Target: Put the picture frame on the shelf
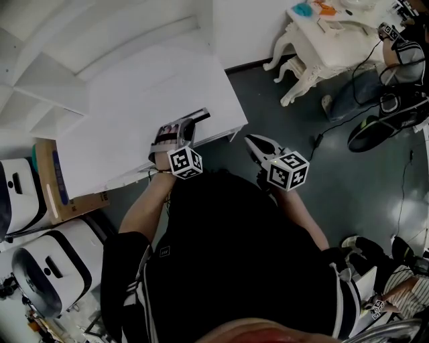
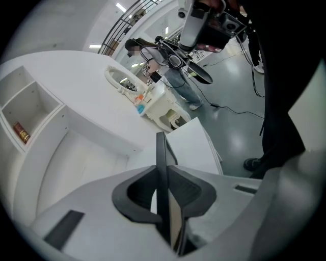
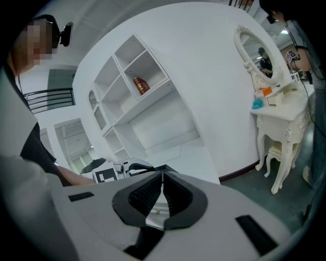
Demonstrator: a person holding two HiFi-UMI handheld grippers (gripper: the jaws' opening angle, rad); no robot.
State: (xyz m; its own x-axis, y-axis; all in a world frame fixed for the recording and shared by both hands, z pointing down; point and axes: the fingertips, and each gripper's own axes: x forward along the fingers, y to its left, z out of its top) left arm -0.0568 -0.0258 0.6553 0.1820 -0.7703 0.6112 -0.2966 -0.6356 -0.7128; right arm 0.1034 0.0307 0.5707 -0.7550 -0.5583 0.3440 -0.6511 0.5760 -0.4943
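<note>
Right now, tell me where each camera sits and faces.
Head view: on the person's head, steeply down on torso, forearms, left gripper, right gripper.
Left gripper view: along jaws clamping the picture frame, facing shelf; dark clothing right.
Right gripper view: along shut empty jaws, toward the shelf; left forearm shows.
Shared: both gripper views show shelf, dressing table.

Ornate white dressing table point(image 1: 335, 50) on curved legs against the wall, with an oval mirror point(image 3: 259, 57) above. On its top, something teal point(image 1: 301, 10) beside something orange point(image 1: 326, 9). Black cable point(image 1: 316, 141) trailing from there across the dark floor point(image 1: 348, 194). Seated person in jeans point(image 1: 365, 87) just beside the table. At far left, cardboard box point(image 1: 48, 175) on edge, near two white machines point(image 1: 47, 268) with black panels. Brown bottle point(image 3: 140, 85) upright.
</note>
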